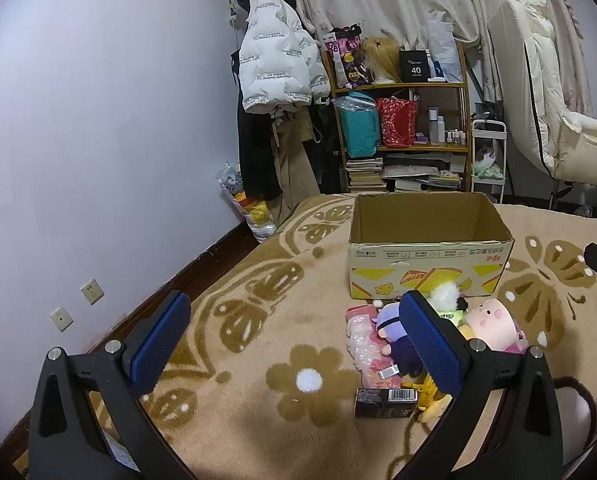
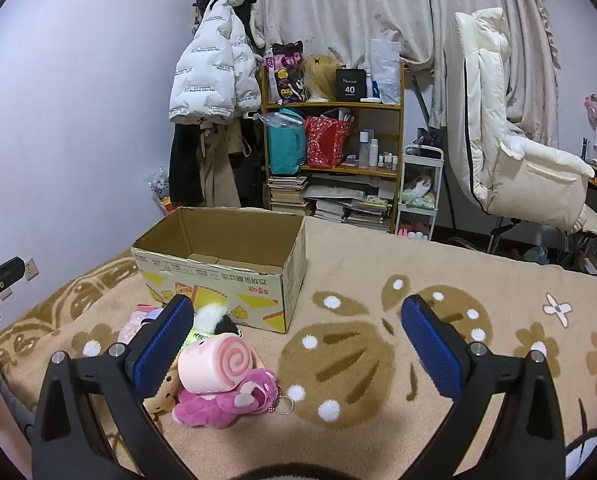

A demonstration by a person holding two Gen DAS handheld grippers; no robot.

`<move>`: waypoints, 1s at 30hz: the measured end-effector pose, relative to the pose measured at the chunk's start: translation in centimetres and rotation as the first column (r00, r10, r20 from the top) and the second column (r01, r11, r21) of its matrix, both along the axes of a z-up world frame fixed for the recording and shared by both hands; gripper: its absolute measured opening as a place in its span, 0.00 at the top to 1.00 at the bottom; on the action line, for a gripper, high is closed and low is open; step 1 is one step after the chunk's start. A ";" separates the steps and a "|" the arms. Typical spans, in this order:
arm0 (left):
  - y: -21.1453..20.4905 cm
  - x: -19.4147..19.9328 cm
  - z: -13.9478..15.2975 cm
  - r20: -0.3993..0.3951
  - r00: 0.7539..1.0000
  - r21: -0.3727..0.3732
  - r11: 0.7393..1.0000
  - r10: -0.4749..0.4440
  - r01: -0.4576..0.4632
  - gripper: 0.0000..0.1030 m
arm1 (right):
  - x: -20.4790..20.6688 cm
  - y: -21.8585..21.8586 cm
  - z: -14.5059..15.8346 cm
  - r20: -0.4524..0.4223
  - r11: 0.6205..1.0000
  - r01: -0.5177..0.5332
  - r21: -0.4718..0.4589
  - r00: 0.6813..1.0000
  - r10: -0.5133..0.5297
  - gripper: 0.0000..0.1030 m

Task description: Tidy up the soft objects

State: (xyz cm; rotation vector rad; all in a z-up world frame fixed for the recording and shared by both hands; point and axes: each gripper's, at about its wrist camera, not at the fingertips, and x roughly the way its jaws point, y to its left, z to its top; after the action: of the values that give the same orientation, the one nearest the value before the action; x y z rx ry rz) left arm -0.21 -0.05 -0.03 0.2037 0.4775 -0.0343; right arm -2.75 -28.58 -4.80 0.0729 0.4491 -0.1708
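An open cardboard box [image 1: 430, 276] [image 2: 218, 284] stands on a beige flowered blanket [image 1: 258, 320] [image 2: 378, 280]; it looks empty. In front of it lies a heap of soft toys: a pink roll-shaped plush [image 2: 214, 364] [image 1: 492, 320], a magenta bear plush [image 2: 230, 400], a purple doll [image 1: 390, 320], and a white-and-black fluffy toy [image 2: 214, 316] [image 1: 446, 294]. My left gripper [image 1: 294, 344] hangs open over bare blanket, left of the heap. My right gripper [image 2: 294, 344] is open too, with the heap at its left finger [image 2: 158, 348]. Neither holds anything.
A small black carton [image 1: 384, 402] and a pink plastic packet [image 1: 362, 340] lie by the toys. Beyond the bed stand a wooden shelf [image 1: 398, 88] [image 2: 334, 108] full of bags and books, hanging coats [image 1: 274, 68], and a white padded chair [image 2: 510, 148]. A wall [image 1: 98, 120] runs along the left.
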 end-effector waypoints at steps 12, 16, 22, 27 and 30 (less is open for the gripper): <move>0.0 -0.1 0.1 -0.004 1.000 0.004 1.000 0.001 -0.001 0.00 | 0.1 0.0 -0.1 -0.001 1.000 -0.001 0.000 1.000 0.001 0.00; 0.0 -0.1 0.1 -0.005 1.000 0.002 1.000 0.000 0.000 0.00 | 0.1 0.0 -0.1 0.000 1.000 -0.003 0.004 1.000 0.003 0.00; 0.0 -0.1 0.0 -0.005 1.000 0.000 1.000 -0.001 0.001 0.00 | 0.0 0.1 0.0 0.006 1.000 -0.002 -0.004 1.000 0.002 0.00; 0.0 -0.1 0.0 -0.006 1.000 0.001 1.000 -0.002 0.002 0.00 | -0.1 0.2 0.0 0.006 1.000 -0.003 -0.004 1.000 0.003 0.00; 0.0 -0.1 0.0 -0.005 1.000 0.000 1.000 -0.002 0.002 0.00 | -0.1 0.2 -0.1 0.006 1.000 -0.003 -0.004 1.000 0.003 0.00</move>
State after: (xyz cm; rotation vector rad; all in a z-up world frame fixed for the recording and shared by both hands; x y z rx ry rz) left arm -0.27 -0.07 -0.03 0.2040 0.4822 -0.0370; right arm -2.85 -28.39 -4.89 0.0685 0.4427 -0.1684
